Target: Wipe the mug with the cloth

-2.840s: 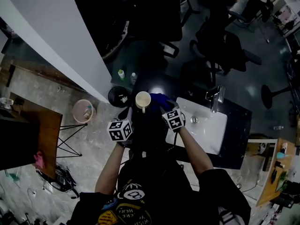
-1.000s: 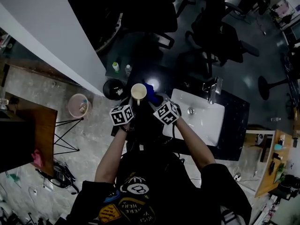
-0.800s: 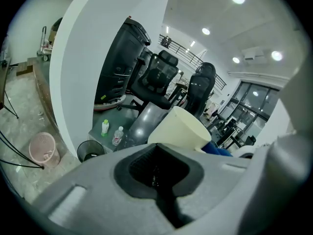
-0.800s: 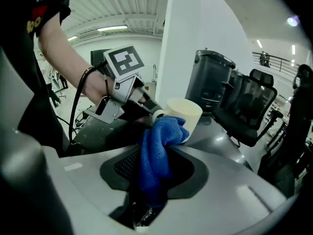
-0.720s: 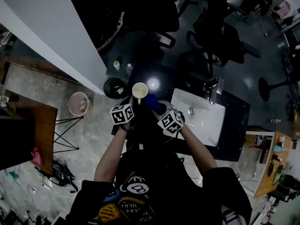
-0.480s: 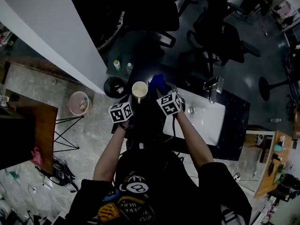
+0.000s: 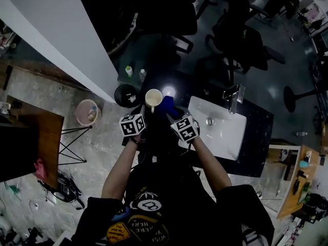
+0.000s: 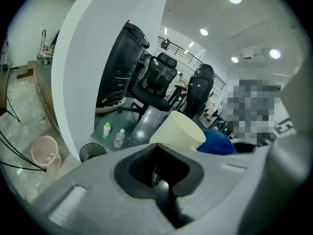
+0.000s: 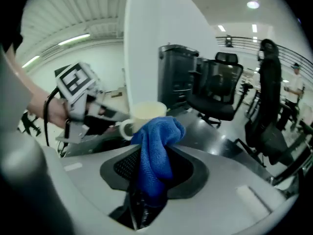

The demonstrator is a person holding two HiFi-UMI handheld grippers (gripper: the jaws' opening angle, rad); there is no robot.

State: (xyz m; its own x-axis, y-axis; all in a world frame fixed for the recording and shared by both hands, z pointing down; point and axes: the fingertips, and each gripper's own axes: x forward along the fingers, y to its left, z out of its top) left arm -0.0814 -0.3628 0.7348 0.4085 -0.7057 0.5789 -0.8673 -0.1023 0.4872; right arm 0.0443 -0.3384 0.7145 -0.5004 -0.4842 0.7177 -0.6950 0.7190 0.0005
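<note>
Downward slanting, left gripper (image 7: 147, 111) has fingers clamped on the mug (image 7: 154, 98), right gripper (image 7: 173, 115) on the cloth (image 7: 168, 104).

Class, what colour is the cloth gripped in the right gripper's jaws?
Blue; the cloth shows best in the right gripper view.

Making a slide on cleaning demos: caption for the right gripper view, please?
Right hand-held gripper holds a blue cloth against the cream mug that the left hand-held gripper grips by its handle.
</note>
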